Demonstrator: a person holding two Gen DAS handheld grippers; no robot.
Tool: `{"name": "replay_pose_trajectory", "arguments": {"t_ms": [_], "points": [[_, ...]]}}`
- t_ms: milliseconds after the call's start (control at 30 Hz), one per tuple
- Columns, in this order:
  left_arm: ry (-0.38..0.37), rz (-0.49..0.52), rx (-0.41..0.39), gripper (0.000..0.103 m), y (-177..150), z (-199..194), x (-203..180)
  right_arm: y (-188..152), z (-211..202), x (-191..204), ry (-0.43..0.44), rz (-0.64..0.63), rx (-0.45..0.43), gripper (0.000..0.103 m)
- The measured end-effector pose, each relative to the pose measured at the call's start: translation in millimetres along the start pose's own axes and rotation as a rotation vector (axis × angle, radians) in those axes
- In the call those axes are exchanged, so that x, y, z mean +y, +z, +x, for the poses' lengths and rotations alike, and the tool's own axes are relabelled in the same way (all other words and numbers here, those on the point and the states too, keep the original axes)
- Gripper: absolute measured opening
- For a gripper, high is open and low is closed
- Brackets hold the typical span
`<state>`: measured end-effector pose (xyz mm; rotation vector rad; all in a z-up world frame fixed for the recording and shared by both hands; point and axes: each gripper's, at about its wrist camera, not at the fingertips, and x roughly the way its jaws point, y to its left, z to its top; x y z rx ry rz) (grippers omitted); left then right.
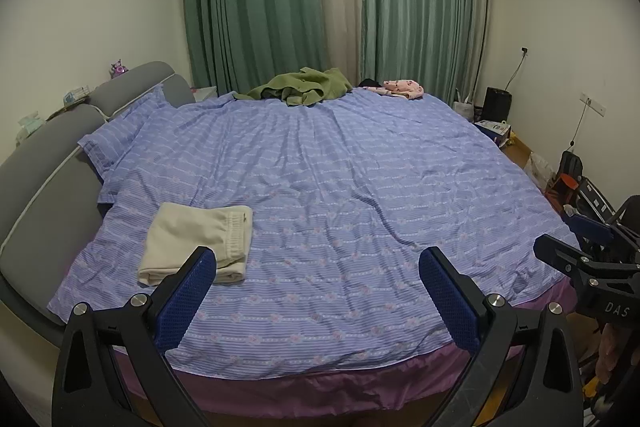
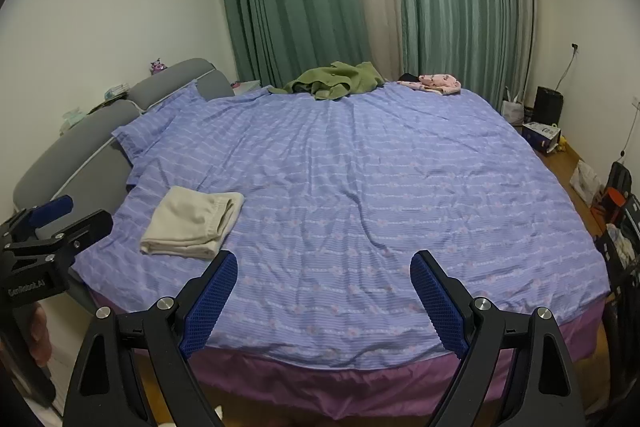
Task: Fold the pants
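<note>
**Operator:** Where are the pants, and what state are they in?

**Technician:** The cream pants [image 1: 198, 241] lie on the near-left part of the bed [image 1: 360, 187], folded into a compact rectangle. The ribbed waistband faces right. The fabric looks soft and fairly thick, probably fleece or cotton knit.

**Operator:** And the grippers?

**Technician:** The left gripper [image 1: 316, 287] and the right gripper [image 2: 324, 291] both hover above the near edge of the bed. Jaws stand wide on both, with nothing between them. The blue pads [image 2: 212, 303] carry a fine mesh texture.

**Operator:** How will the garment handle?

**Technician:** Judged light, limp and non-fragile. The stacked layers are likely to slide apart if only the top one is pinched. Take hold at the thick folded edge or the waistband, through all layers. The striped purple cover underneath is thin and wrinkled, so avoid catching it.
</note>
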<state>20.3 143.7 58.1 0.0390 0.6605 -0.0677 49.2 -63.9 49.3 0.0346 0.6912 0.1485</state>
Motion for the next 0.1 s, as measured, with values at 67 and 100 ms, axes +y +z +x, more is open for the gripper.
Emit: {"name": "replay_pose_trajectory", "arguments": {"t_ms": [67,100], "points": [[0.001,0.000,-0.002,0.103,0.9,0.0,-2.7,0.1,-1.0,-2.3,0.001,0.001,-0.001,0.089],[0.001,0.001,-0.002,0.103,1.6,0.3,-4.5,0.6,-1.4,-3.2,0.000,0.002,-0.003,0.089]]}}
